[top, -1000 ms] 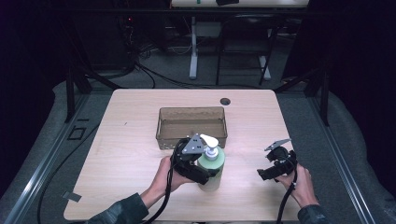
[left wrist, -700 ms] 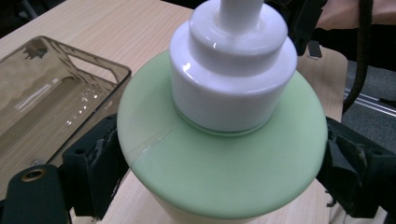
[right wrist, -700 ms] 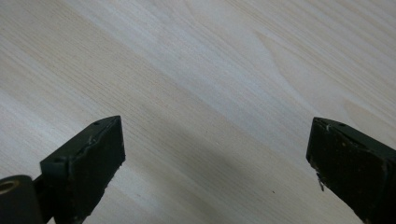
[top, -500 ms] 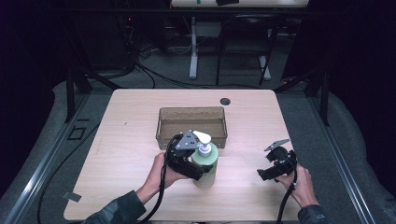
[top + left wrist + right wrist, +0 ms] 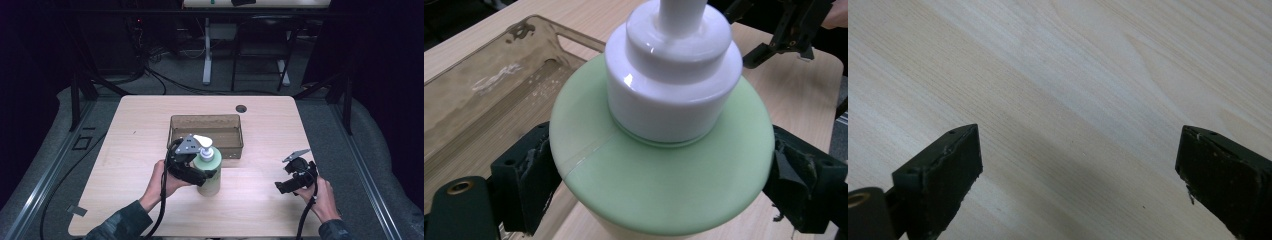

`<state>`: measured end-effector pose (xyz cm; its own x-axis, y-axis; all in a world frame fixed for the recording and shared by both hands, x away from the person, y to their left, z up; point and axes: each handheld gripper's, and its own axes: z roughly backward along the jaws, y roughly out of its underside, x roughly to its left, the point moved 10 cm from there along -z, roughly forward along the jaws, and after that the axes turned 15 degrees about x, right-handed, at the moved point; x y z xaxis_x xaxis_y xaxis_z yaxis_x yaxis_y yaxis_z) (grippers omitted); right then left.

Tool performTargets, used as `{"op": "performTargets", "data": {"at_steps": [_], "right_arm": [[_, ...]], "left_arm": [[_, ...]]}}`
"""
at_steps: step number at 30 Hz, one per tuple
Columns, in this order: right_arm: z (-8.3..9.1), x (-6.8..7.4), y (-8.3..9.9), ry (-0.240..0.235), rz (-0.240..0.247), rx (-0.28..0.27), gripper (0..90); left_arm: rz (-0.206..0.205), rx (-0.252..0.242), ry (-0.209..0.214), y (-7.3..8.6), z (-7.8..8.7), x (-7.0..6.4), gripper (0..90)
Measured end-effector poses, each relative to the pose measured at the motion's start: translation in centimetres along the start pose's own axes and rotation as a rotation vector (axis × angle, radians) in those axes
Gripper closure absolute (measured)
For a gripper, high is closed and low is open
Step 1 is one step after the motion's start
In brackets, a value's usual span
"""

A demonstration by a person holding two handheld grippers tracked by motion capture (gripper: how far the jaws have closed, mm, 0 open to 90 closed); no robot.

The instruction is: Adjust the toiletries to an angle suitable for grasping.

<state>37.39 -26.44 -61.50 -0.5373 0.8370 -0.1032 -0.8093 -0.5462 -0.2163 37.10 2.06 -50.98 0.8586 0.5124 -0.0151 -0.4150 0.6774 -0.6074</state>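
High view: the left gripper (image 5: 202, 170) clamps a green pump bottle (image 5: 209, 170) just before the brown bin (image 5: 206, 120).

Left gripper view: both pads press its rounded shoulder; it may slip.

Right gripper view: jaws spread above bare table (image 5: 1073, 75).

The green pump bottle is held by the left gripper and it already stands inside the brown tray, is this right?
Not quite. The left gripper does hold the green pump bottle, jaws on both its sides, but the high view shows the bottle outside the brown tray, in front of its near wall.
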Motion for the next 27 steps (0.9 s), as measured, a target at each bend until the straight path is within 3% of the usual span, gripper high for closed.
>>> {"op": "performTargets", "data": {"at_steps": [8, 27], "right_arm": [[-0.1, 0.0, 0.0, 0.001, 0.004, 0.003, 4.2], [-0.1, 0.0, 0.0, 0.003, 0.007, 0.006, 4.3]], "left_arm": [[0.041, 0.007, -0.029, 1.1, 0.9, 1.9, 12.2], [0.103, 0.018, -0.076, 3.1, 2.5, 4.8, 12.3]]}}
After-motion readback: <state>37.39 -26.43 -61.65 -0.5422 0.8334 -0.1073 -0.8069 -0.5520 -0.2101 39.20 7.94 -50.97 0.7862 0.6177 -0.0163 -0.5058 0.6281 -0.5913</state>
